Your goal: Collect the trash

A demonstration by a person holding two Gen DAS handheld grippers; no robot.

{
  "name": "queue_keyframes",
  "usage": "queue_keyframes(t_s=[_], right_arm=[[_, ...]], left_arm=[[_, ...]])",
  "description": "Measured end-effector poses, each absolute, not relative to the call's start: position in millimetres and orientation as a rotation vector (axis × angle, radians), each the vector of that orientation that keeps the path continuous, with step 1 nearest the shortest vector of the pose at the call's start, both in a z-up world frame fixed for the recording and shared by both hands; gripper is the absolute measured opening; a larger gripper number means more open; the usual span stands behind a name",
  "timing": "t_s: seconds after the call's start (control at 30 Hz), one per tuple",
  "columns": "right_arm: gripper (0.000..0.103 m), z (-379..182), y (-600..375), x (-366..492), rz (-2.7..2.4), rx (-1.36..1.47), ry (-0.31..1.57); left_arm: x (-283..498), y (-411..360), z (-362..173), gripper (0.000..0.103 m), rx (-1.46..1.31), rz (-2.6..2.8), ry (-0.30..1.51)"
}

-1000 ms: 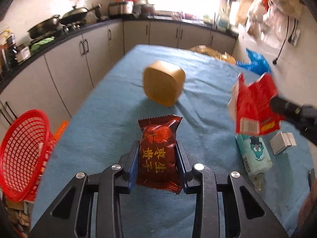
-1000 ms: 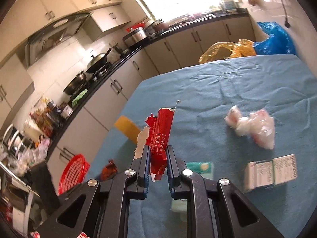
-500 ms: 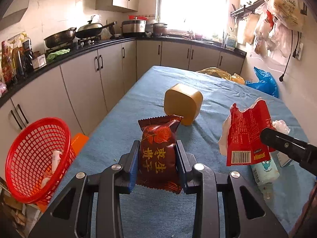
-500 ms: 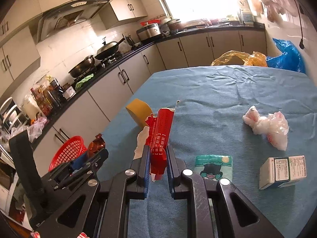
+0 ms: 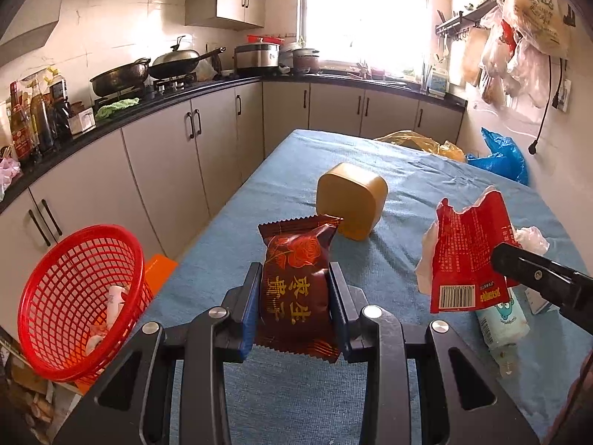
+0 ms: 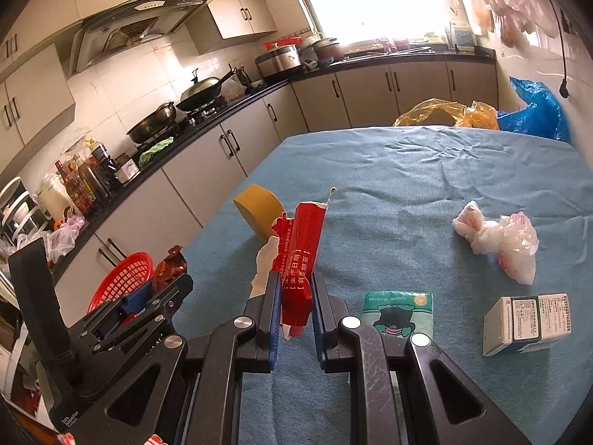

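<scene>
**Both grippers hold wrappers above blue table, basket at left**

While the left wrist view looks down the table, the left gripper (image 5: pixel 292 307) has its fingers clamped on a dark red snack packet (image 5: pixel 294 282), held upright with gold characters facing the camera. Below and left of the table edge sits a red mesh basket (image 5: pixel 78 293), tilted, with a few bits of trash inside. On the blue tablecloth (image 5: pixel 296 400) a tan plastic container (image 5: pixel 350 204) lies on its side just beyond the packet. At right, the right gripper (image 5: pixel 496 259) comes in from the edge, pinching a torn red wrapper (image 5: pixel 467 256) with a barcode at its bottom. Under that wrapper lies a green-and-white tissue pack (image 5: pixel 500 319). A crumpled white bag (image 5: pixel 533 237) shows behind the gripper.

Right wrist view: right gripper (image 6: pixel 294 304) has its fingers closed tight on the torn red wrapper (image 6: pixel 300 259), seen edge-on, standing upright. Left gripper (image 6: pixel 163 289) sits low left with the dark red snack packet (image 6: pixel 170 265) between its fingers, in front of the red mesh basket (image 6: pixel 122 278). Tan plastic container (image 6: pixel 259 207) lies past the wrapper. On the tablecloth (image 6: pixel 407 185): tissue pack (image 6: pixel 398 311) just right of the fingers, small white carton (image 6: pixel 530 322) further right, crumpled white bag (image 6: pixel 500 241) beyond it. Yellow bag (image 6: pixel 444 111) and blue bag (image 6: pixel 533 111) sit at the far table end.
</scene>
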State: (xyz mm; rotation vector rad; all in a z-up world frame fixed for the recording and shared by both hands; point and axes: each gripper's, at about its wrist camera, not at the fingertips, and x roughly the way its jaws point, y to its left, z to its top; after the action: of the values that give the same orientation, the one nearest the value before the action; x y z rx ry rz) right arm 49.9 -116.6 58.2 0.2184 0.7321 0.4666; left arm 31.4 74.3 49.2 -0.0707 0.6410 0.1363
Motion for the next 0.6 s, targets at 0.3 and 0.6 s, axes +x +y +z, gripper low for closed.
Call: queue_keyframes(t_s=[0.3, 0.6], right_arm=[[0.016, 57.5, -114.8, 48.8, 0.466, 0.216, 0.732], [0.016, 57.3, -114.2, 48.9, 0.466, 0.216, 0.733]], left_arm=[[31.5, 72.9, 48.2, 0.033, -0.065, 0.139, 0.638], [31.6, 73.3, 47.9, 0.033, -0.063, 0.140, 0.638]])
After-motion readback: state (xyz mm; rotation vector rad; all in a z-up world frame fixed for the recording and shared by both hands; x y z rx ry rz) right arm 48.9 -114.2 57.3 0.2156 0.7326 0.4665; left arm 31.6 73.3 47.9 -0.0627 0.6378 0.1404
